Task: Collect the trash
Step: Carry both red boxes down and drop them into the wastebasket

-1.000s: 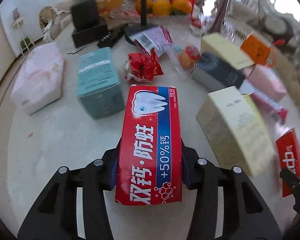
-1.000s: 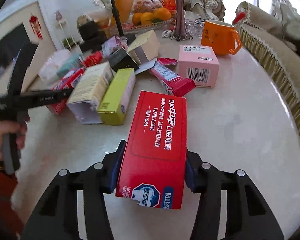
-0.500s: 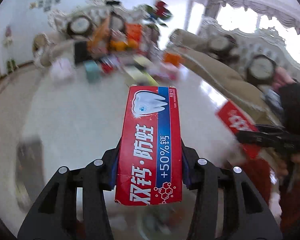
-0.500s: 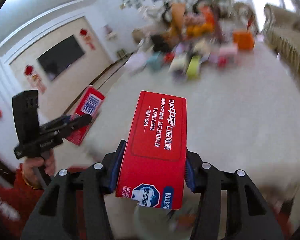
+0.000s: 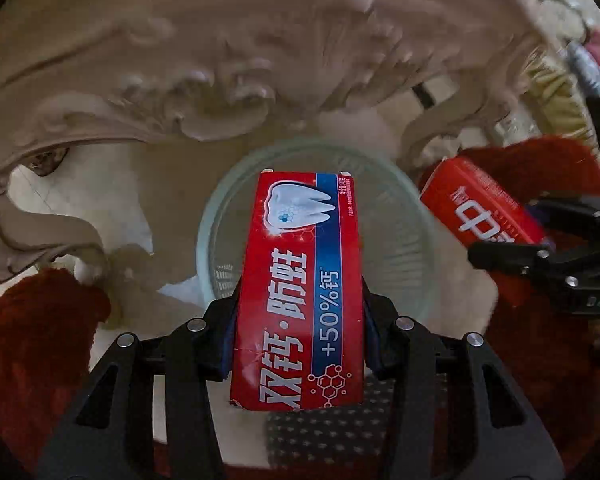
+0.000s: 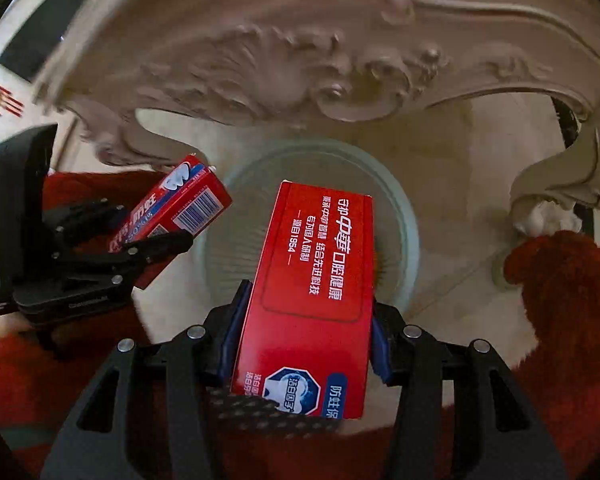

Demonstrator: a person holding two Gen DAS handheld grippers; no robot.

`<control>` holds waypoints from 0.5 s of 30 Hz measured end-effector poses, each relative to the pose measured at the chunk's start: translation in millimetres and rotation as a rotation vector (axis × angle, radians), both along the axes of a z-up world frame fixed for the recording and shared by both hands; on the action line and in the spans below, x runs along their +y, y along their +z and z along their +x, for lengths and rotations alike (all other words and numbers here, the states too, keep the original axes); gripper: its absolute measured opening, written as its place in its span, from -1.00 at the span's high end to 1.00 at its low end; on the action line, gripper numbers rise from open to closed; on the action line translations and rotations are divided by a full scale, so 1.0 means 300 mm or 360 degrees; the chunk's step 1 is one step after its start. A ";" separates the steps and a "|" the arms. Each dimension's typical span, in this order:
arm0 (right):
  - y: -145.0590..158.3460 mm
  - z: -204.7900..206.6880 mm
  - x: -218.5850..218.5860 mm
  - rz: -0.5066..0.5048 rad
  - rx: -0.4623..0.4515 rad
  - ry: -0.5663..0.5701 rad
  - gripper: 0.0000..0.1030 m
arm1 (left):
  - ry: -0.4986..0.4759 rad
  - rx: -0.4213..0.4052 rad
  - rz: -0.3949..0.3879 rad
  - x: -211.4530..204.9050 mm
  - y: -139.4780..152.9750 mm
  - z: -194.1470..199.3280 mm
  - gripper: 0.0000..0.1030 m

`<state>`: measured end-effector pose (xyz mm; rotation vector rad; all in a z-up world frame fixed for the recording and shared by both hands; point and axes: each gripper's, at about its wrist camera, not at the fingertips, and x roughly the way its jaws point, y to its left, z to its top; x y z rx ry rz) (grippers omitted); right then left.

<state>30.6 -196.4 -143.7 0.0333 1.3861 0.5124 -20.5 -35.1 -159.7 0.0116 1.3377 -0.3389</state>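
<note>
My left gripper (image 5: 300, 332) is shut on a red and blue toothpaste box with a tooth picture (image 5: 300, 280); this box also shows in the right wrist view (image 6: 176, 210). My right gripper (image 6: 304, 344) is shut on a plain red toothpaste box (image 6: 312, 288), which also shows in the left wrist view (image 5: 480, 208). Both boxes hang over a pale green round waste bin (image 5: 400, 232) on the floor, which the right wrist view also shows (image 6: 400, 216). The bin's inside is mostly hidden by the boxes.
The carved cream table apron (image 5: 220, 80) and its curved legs (image 6: 548, 184) arch over the bin. Red fuzzy cloth (image 6: 560, 300) lies at both sides near the floor. A dark TV (image 6: 40, 32) hangs on the far wall.
Both grippers have swung down from the tabletop, each carrying its box, and now point at the bin under the table. The cluttered tabletop has left both views.
</note>
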 end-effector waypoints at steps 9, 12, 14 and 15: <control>-0.024 0.005 0.068 -0.0107 -0.0136 0.0066 -0.56 | 0.0061 0.0103 0.0128 -0.001 -0.090 0.000 -0.55; -0.016 0.005 0.045 -0.0118 -0.0126 0.0039 -0.56 | 0.0109 0.0081 0.0108 0.021 -0.078 -0.004 -0.55; -0.028 0.003 0.031 -0.0115 -0.0117 0.0020 -0.56 | 0.0140 0.0055 0.0103 0.034 -0.062 -0.006 -0.55; -0.030 0.002 0.024 -0.0114 -0.0112 0.0015 -0.56 | 0.0148 0.0050 0.0099 0.034 -0.059 -0.006 -0.55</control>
